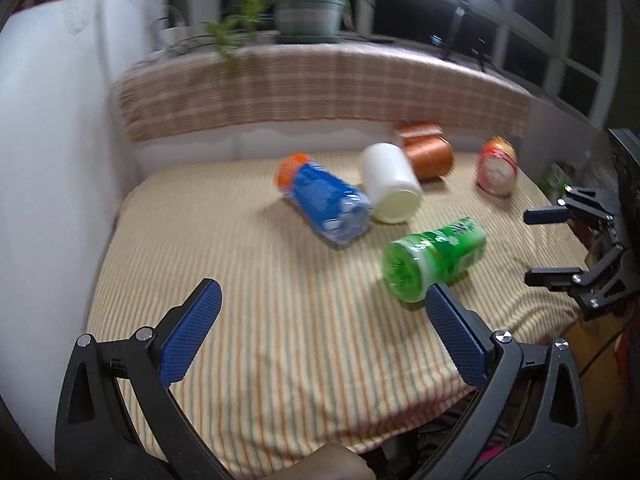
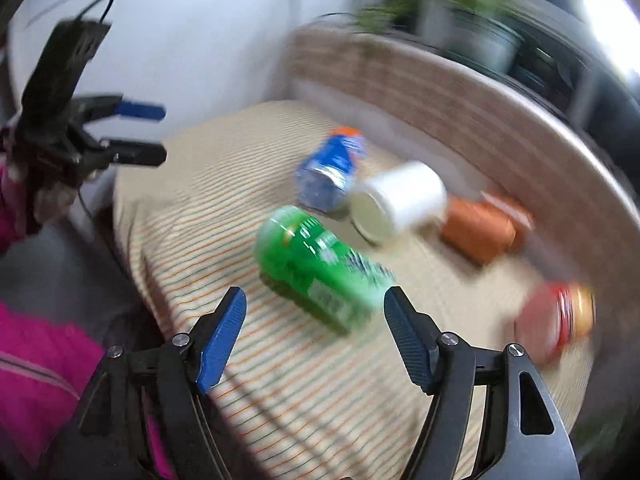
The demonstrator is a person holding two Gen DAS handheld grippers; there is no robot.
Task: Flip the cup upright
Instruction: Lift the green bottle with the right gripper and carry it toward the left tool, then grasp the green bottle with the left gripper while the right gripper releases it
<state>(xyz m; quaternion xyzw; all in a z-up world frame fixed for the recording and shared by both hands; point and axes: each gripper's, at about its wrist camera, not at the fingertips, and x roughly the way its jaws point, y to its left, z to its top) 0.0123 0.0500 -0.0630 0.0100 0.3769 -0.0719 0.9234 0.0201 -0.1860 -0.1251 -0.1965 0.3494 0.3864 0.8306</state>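
A white cup (image 1: pixel 392 182) lies on its side in the middle of the striped tablecloth (image 1: pixel 240 280), its end facing me; it also shows in the right wrist view (image 2: pixel 398 202). An orange cup (image 1: pixel 426 150) lies on its side behind it, also seen from the right (image 2: pixel 480 232). My left gripper (image 1: pixel 322 300) is open and empty above the near part of the cloth. My right gripper (image 2: pixel 314 304) is open and empty, close over a green bottle (image 2: pixel 316 268). Each gripper shows in the other's view, the right one (image 1: pixel 548 246) and the left one (image 2: pixel 152 134).
A green bottle (image 1: pixel 434 264), a blue bottle with an orange cap (image 1: pixel 324 200) and a red can (image 1: pixel 496 166) lie on the cloth. A checked ledge (image 1: pixel 320 92) with a potted plant (image 1: pixel 308 12) runs behind. A white wall (image 1: pixel 52 140) stands at left.
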